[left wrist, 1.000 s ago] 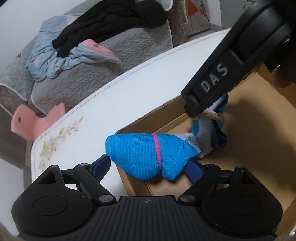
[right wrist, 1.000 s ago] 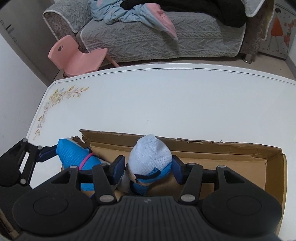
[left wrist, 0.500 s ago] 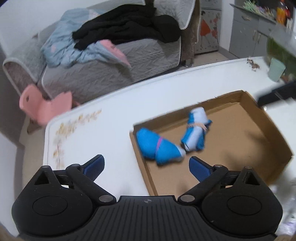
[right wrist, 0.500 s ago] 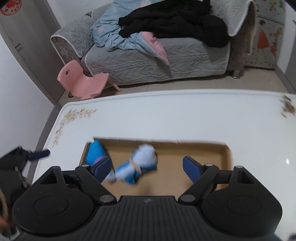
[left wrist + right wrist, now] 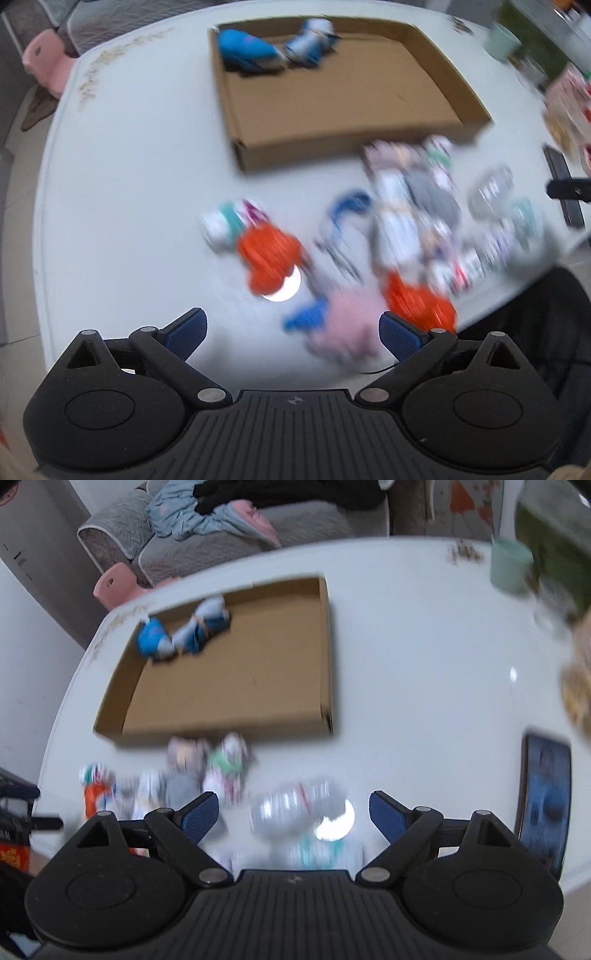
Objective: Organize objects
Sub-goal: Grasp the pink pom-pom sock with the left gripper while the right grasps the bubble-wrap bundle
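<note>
- The two rolled blue socks (image 5: 273, 48) now lie loose in the cardboard box (image 5: 332, 96), at its ten o'clock corner; a second ago each sat between my jaws.
- My left hand-held gripper (image 5: 291, 330) is wide, jaws opening and empty, over the blurred sock pile (image 5: 406, 229) at the box's six o'clock.
- My right hand-held gripper (image 5: 293, 810) is opening too, nothing between its pads.
- I judge that pair delivered; another pickup from the surface (image 5: 129, 192) comes next.
- A phone (image 5: 543, 801) lies at three o'clock.
</note>
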`<state>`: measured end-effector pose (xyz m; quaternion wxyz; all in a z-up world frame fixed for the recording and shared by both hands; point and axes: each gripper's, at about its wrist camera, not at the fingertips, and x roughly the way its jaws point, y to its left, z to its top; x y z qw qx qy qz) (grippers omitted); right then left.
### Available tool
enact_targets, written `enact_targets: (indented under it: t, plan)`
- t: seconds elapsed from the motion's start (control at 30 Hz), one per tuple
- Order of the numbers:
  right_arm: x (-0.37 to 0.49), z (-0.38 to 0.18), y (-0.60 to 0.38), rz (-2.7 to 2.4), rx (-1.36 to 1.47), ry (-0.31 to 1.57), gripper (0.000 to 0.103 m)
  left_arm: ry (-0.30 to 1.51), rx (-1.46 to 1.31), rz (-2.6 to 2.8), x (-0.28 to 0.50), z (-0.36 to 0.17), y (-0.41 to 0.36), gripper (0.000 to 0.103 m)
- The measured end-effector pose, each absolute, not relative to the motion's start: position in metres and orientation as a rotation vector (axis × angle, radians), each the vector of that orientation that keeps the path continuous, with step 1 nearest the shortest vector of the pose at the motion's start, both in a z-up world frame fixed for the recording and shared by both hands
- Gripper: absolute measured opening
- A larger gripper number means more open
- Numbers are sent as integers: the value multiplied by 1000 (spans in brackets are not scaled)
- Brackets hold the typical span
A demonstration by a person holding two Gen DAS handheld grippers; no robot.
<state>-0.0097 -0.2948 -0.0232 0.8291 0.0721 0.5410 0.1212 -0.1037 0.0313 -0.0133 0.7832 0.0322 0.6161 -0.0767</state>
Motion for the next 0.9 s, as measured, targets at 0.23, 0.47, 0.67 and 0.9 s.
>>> enact_targets:
  t: [0.23,0.47,0.67,0.9]
  plan:
    - [-37,-54,-300,217,137,1170,87,1324,88,-134,-119,-46,1,102]
    - [-24,-73,-288,200,168,1168,87,1354,164,-116,-122,-79,-7,101]
    - [-35,-88,-298,179,190,1183,87,1320,184,-95,-113,-85,-5,101]
    - [-33,-92,-302,162,215,1173,83,1309,181,-76,-107,-93,2,100]
